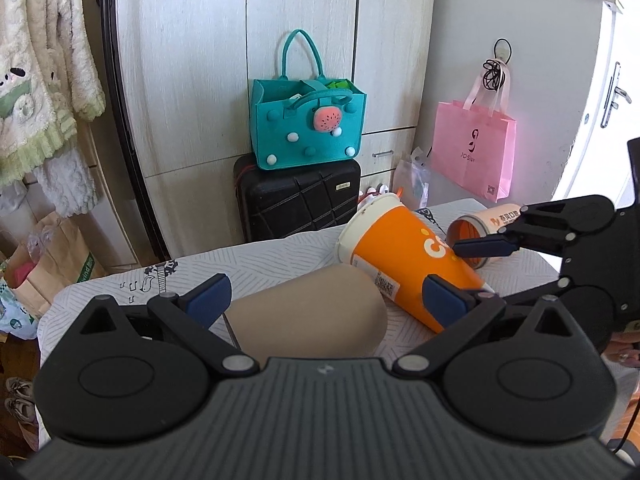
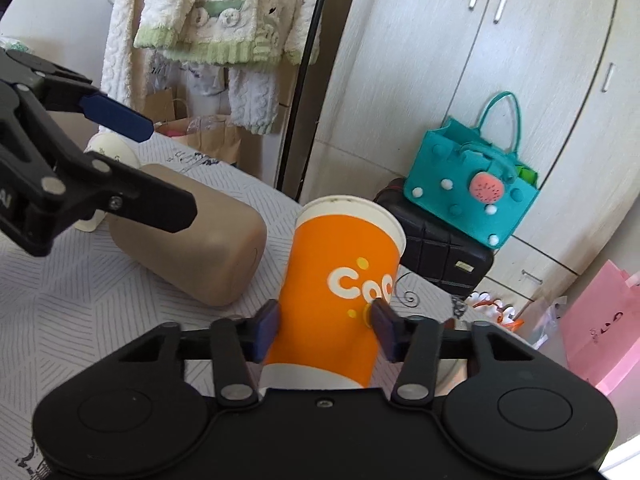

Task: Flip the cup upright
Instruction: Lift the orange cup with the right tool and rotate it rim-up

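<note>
Orange paper cup (image 2: 340, 300) right there between the blue pads (image 2: 267, 330) of the right gripper (image 2: 326, 330), and they're pressed tight against its lower body, one on each side. It's tilted, white rim pointing up and away toward the wardrobe, its base end down by the gripper body. The left gripper (image 1: 328, 300) sits beside it with its fingers spread wide, holding nothing, hovering over a tan rounded box (image 1: 308, 312) lying on the patterned tablecloth (image 1: 256, 264). Just beyond the orange cup, a second paper cup (image 1: 484, 236) lies on its side, open mouth showing an orange inside. Past the table edge, a black suitcase (image 1: 298, 200) stands on the floor with a teal felt bag (image 1: 308, 128) on top, and a pink shopping bag (image 1: 474, 148) hangs on the wall.
</note>
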Demonstrator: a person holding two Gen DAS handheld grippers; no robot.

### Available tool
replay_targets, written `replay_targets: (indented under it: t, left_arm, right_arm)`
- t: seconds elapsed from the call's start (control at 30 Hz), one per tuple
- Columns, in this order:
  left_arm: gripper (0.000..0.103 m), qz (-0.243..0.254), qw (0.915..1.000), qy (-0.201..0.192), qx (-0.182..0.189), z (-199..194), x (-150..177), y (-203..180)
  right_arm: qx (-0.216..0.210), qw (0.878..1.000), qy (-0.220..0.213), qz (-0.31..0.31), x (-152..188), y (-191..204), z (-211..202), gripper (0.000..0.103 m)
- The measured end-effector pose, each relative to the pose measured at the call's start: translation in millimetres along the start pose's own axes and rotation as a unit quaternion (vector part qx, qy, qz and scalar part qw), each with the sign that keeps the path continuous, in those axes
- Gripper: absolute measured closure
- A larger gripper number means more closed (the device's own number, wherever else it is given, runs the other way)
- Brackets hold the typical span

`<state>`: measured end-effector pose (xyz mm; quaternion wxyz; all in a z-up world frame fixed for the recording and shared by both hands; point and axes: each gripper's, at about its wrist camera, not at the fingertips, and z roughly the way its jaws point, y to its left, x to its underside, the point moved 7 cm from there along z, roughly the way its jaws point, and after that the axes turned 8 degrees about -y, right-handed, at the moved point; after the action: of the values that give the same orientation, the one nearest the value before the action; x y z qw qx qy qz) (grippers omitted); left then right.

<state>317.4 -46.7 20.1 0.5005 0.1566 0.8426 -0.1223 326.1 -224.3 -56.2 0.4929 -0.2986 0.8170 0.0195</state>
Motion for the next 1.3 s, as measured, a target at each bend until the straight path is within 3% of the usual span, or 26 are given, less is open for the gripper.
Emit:
replay_targets:
  t: [0.17,0.23,0.33,0.53,0.67,0.97,1.3]
  left_arm:
    - [0.0,0.003,1.0,-0.004,0.001,-6.6,0.0,-2.7]
    - [0.0,0.003,1.0,-0.006,0.002,-8.7,0.1,-3.6]
    - [0.0,-0.001,1.0,-0.006,0.004,-8.6,1.3,-4.6]
    - [0.0,-0.01,0.9999,-0.008,0.01,-2.0,-0.3,-1.4]
    - [0.0,-0.022,0.9997,-0.005,0.013,1.6,0.5,1.8]
    - [0.0,-0.018,0.9997,0.001,0.015,-3.5,5.7,-0.9]
    - [0.0,-0.013,0.9995,-0.004,0.027,-41.1,15.2,-19.6]
  right_arm:
    - [-0.014,0.999,0.015,0.027,3.3,-3.2,-5.8,0.054]
    - [-0.017,0.999,0.022,0.032,3.6,-4.2,-3.4,0.043]
    - [-0.023,0.999,0.035,0.036,3.2,-5.1,4.4,0.038]
    - [-0.008,0.998,0.058,0.023,4.1,-6.9,26.3,0.033]
    - [0.028,0.998,0.063,0.015,9.5,-6.8,32.7,0.032]
    - [0.02,0.999,0.044,0.017,21.8,3.6,2.4,0.033]
    - [0.005,0.998,0.029,0.058,40.1,22.6,-65.1,0.033]
